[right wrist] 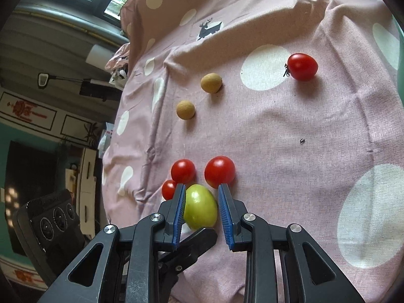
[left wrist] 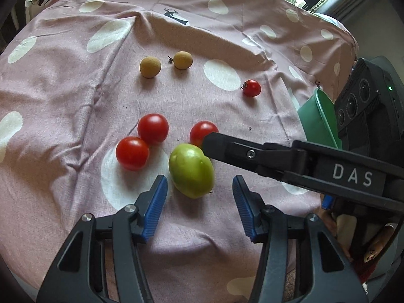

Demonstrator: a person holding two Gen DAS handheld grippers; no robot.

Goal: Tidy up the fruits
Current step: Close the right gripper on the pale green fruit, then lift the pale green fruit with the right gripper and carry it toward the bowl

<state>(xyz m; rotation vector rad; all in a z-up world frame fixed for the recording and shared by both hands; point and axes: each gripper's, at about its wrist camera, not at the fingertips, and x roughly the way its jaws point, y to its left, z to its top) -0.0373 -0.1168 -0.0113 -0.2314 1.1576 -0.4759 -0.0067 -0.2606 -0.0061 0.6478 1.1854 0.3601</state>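
Observation:
A green tomato (right wrist: pixel 200 209) lies low on the pink dotted cloth (left wrist: pixel 63 101), and my right gripper (right wrist: pixel 202 186) is shut on it, blue pads against both its sides. In the left wrist view the same green tomato (left wrist: pixel 190 170) sits just beyond the tips of my left gripper (left wrist: pixel 199 178), which is open and not touching it. One black finger (left wrist: pixel 227 149) of the right gripper reaches in from the right, against the tomato's far side. Three red tomatoes (left wrist: pixel 152 128) (left wrist: pixel 132 152) (left wrist: pixel 203 132) crowd close around it. A fourth red tomato (left wrist: pixel 251 87) and two tan longans (left wrist: pixel 150 67) (left wrist: pixel 183 60) lie farther back.
A green bowl (left wrist: pixel 318 123) stands at the cloth's right edge, partly behind the right gripper's body. The cloth is wrinkled, with folds toward the back. A finger (right wrist: pixel 199 237) of the left gripper lies under the right gripper. The bed's left edge (right wrist: pixel 121 126) drops off toward the room.

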